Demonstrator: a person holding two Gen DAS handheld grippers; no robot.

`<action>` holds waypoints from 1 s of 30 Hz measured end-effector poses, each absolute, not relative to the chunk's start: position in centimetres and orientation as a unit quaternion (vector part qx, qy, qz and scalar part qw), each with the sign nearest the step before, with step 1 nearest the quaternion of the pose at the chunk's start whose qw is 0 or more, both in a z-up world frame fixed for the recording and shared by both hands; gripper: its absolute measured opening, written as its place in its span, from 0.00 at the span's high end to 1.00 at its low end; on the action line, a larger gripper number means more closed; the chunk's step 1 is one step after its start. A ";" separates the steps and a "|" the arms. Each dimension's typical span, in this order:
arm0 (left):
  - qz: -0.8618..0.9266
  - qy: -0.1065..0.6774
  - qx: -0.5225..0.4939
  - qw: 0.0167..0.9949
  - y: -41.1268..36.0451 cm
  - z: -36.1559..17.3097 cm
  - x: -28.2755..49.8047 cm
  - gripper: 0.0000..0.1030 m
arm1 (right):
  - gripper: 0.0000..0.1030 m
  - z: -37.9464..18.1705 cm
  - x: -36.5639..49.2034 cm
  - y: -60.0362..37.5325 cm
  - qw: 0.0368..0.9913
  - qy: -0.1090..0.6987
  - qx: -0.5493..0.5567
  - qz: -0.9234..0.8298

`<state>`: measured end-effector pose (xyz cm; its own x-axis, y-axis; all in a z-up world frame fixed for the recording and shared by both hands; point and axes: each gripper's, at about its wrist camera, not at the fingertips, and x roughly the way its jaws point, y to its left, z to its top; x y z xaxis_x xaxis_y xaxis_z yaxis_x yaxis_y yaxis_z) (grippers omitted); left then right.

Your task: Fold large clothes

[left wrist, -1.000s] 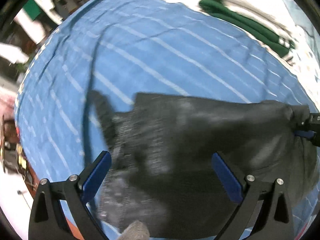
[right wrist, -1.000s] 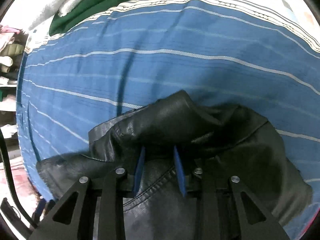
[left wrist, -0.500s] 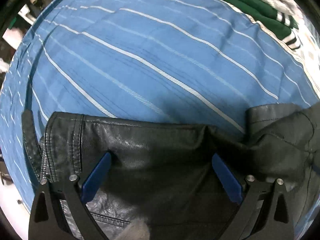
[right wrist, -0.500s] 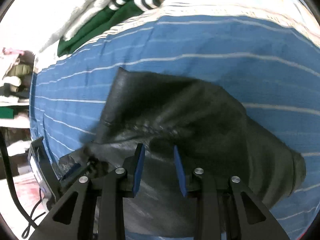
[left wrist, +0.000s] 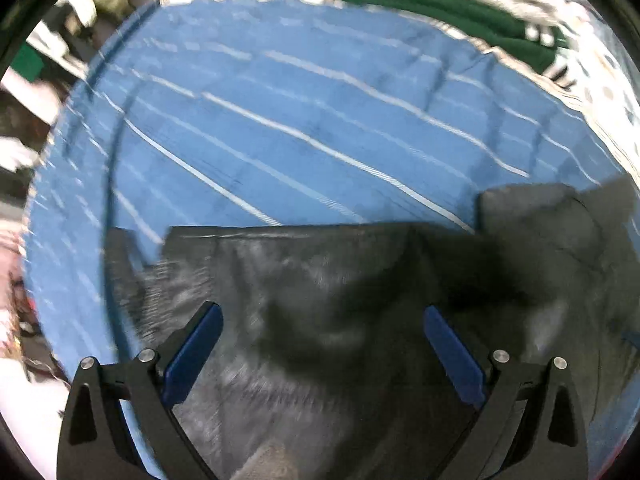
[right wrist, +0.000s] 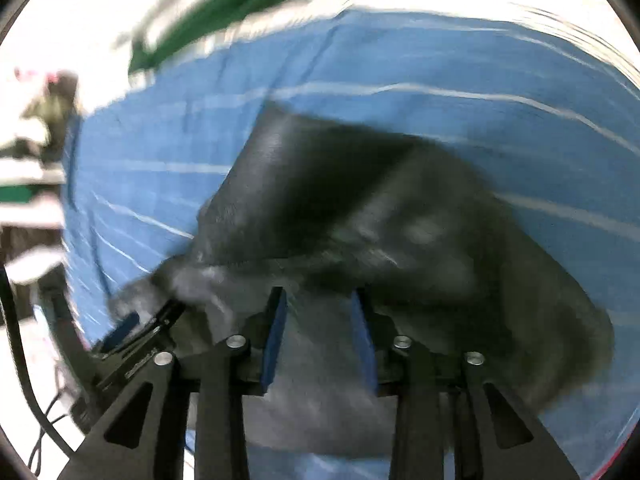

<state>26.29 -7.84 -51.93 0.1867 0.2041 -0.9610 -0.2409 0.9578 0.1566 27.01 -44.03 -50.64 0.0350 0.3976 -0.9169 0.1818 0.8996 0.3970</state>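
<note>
A black leather jacket (left wrist: 328, 292) lies on a blue striped sheet (left wrist: 304, 120). In the left wrist view my left gripper (left wrist: 320, 340) is wide open above the jacket, its blue pads apart and holding nothing. In the right wrist view the same jacket (right wrist: 360, 208) spreads ahead and under my right gripper (right wrist: 320, 320). Its jaws stand a narrow gap apart with jacket leather seen between them. The left gripper's fingers (right wrist: 132, 324) show at the lower left of the right wrist view, at the jacket's edge. Both views are motion-blurred.
A green garment with white stripes (left wrist: 440, 4) lies beyond the sheet's far edge, also in the right wrist view (right wrist: 224, 12). Cluttered shelves and clothes (left wrist: 60, 20) stand at the left. A black cable (right wrist: 16, 360) hangs at the left edge.
The left gripper pulled back from the jacket, so more sheet shows ahead. The right gripper stayed at the jacket and swung slightly; the jacket's far flap now lies flatter.
</note>
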 end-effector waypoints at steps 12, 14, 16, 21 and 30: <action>0.104 0.641 0.006 0.760 -15.7 -56.7 25.3 0.00 | 0.52 -55.4 12.8 -58.3 0.663 0.606 0.440 0.008; 0.103 0.641 0.007 0.761 -15.8 -56.6 25.3 0.00 | 0.52 -57.0 13.2 -58.2 0.665 0.598 0.447 0.017; 0.103 0.640 0.011 0.761 -15.9 -56.7 25.3 0.00 | 0.52 -58.0 13.4 -58.0 0.668 0.582 0.461 0.032; 0.108 0.638 0.016 0.762 -16.2 -56.8 25.1 0.00 | 0.52 -59.0 13.7 -58.0 0.672 0.546 0.497 0.059; 0.088 0.640 -0.010 0.763 -15.1 -56.9 24.7 0.00 | 0.48 -60.7 16.1 -57.6 0.644 0.502 0.567 0.108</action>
